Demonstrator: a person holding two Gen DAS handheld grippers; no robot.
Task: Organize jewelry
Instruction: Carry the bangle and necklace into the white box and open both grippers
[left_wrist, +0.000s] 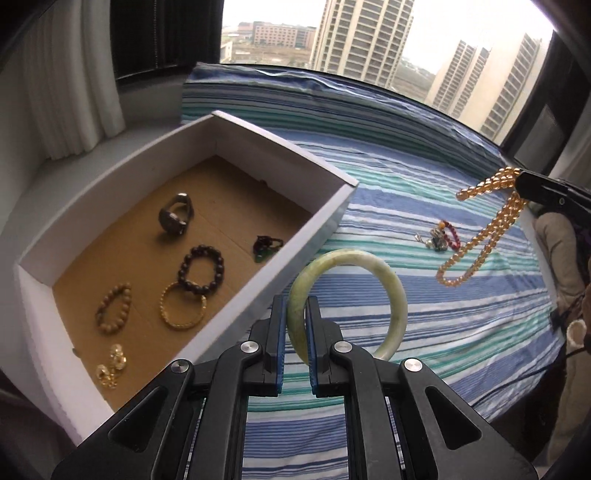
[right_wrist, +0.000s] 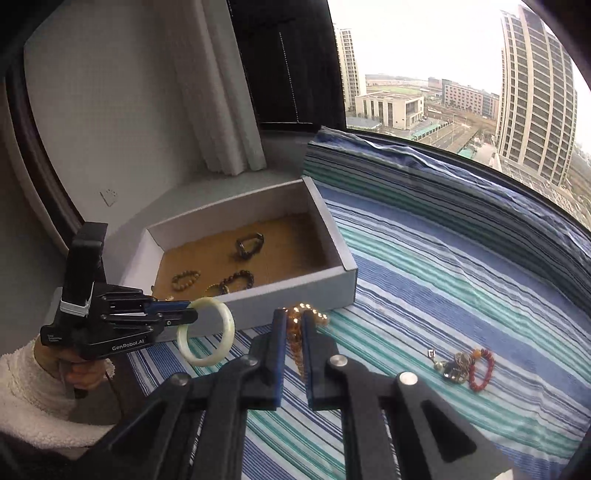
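The pale green, smooth stone bangle (left_wrist: 347, 306) is clamped by its rim in the left gripper (left_wrist: 295, 332), held in the air just right of the white cardboard box (left_wrist: 236, 258) on the blue-and-green striped cloth (left_wrist: 424, 184). The right gripper (right_wrist: 294, 334) is clenched on a strand of amber-yellow beads (left_wrist: 484, 236), which dangles in long loops. The left view shows the box's contents in full: a metal watch (left_wrist: 176, 214), dark bead bracelet (left_wrist: 201, 269) and gold bangle (left_wrist: 183, 306). The right view shows the sleeved hand (right_wrist: 79, 369) on the left gripper.
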